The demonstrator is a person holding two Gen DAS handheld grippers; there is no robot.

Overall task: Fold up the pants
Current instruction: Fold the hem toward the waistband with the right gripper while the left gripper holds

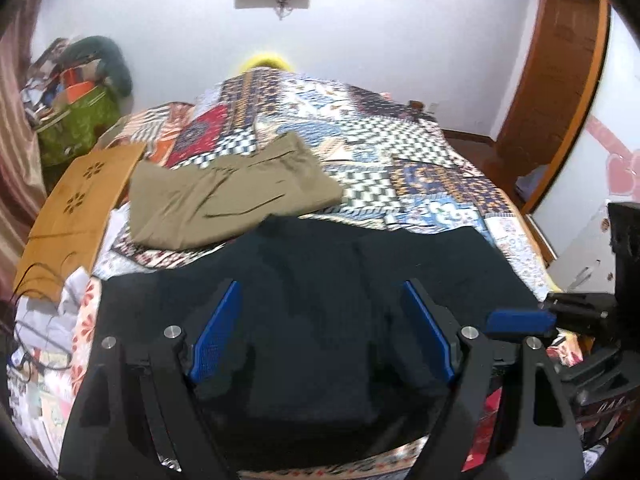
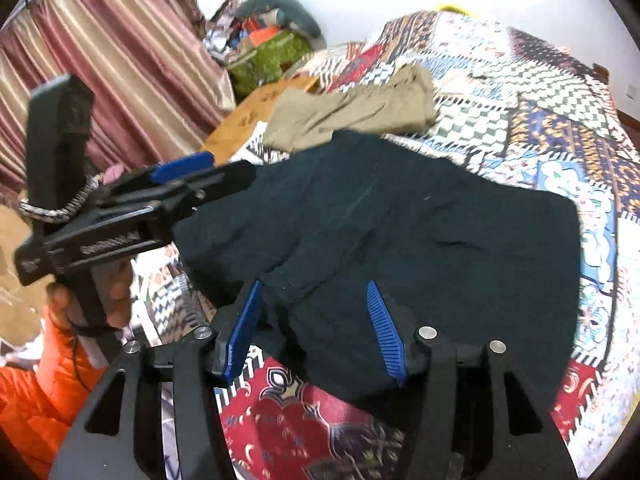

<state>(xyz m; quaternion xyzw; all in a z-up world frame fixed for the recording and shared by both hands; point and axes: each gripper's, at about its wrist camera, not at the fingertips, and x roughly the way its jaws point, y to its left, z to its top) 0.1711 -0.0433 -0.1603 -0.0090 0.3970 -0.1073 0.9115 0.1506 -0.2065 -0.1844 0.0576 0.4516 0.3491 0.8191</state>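
Fingers on both grippers spread wide, nothing between the pads. Left gripper (image 1: 320, 322) points over the near part of the dark pants (image 1: 320, 272), blue pads flanking the cloth; contact with the fabric cannot be told. Right gripper (image 2: 316, 328) also open, over the near corner of the dark pants (image 2: 400, 232), where a hem or cuff edge lies between its fingers.

Dark pants lie on the patchwork quilt (image 1: 420, 148), near edge of the bed, already bunched into a short wide shape with layers overlapping. Fabric too dark and blurred to count layers or tell waistband from legs.

Each gripper shows in the other's view: right gripper's blue pad at the far right edge of the cloth in the left view; left gripper (image 2: 184, 176) at the left edge in the right view, held in a hand (image 2: 116, 292) with an orange sleeve. One at each side, likely so both near corners can be taken together and carried over in one even fold.

Khaki pants (image 1: 228, 196) lie folded beyond the dark pair, their near edge just touching or slightly overlapped, probably a finished piece set aside. Wooden board (image 1: 80, 204) rests left of them, off the working area.

Judgement: mid-task, next grasp not yet made.
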